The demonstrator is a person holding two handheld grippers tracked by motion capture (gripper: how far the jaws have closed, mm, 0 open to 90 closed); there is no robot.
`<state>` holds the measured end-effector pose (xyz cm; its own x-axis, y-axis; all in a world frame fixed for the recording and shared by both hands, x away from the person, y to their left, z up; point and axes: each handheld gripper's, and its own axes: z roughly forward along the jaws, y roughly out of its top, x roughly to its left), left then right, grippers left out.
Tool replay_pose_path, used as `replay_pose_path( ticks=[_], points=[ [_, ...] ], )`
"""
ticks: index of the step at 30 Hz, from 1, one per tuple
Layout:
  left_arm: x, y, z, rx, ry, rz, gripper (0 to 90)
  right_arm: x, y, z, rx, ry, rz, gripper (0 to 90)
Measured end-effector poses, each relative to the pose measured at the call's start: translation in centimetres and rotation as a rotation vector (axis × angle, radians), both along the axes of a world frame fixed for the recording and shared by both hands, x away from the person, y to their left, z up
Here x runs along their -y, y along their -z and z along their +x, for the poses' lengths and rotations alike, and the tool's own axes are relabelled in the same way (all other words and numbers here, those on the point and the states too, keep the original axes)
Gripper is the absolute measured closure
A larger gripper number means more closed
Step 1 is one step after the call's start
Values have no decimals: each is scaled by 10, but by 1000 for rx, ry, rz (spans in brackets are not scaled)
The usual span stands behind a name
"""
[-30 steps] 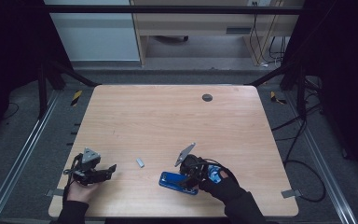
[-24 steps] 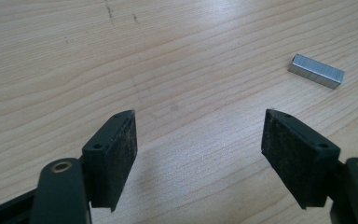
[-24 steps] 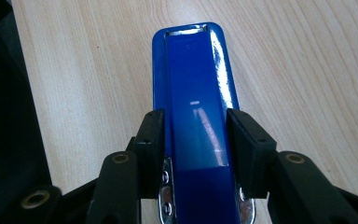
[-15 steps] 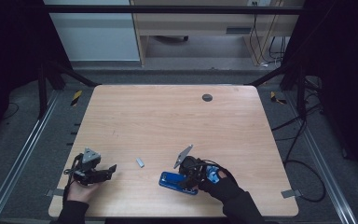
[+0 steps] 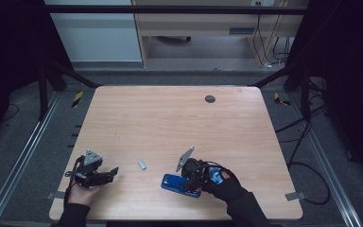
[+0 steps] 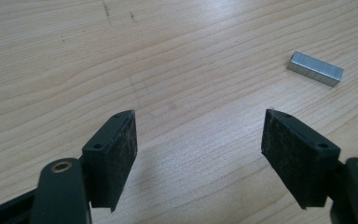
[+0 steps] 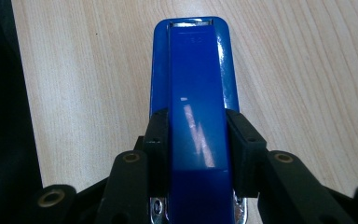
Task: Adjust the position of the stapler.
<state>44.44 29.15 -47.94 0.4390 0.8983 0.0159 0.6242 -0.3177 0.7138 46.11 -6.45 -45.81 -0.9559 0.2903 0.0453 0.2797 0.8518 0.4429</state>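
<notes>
Right tool (image 7: 198, 140) has just been closing its jaws and now clamps the blue stapler (image 7: 196, 70) by both sides, low on the desk (image 5: 170, 118) near the front edge. Left tool (image 6: 198, 154) gapes wide, holding nothing, staple strip (image 6: 315, 68) just beyond.

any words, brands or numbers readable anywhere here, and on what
None can be read.
blue stapler: a faint embossed mark near its front end, too blurred to read.
strip of staples: bare metal, no text.
table: no lettering or labels visible.
</notes>
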Motion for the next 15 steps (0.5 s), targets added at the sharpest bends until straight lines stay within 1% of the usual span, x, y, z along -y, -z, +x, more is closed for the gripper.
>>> replay_pose_path(
  ticks=[4, 6, 9, 15],
  points=[
    [0, 0, 0, -2, 0, 3, 265, 1, -1, 1, 16, -20, 8, 657],
    [0, 0, 0, -3, 1, 5, 265, 2, -1, 1, 5, -22, 9, 658],
    [0, 0, 0, -3, 1, 6, 265, 1, -4, 1, 3, -40, -6, 658],
    [0, 0, 0, -4, 3, 5, 265, -2, -12, 4, 16, -103, -38, 658]
  ],
)
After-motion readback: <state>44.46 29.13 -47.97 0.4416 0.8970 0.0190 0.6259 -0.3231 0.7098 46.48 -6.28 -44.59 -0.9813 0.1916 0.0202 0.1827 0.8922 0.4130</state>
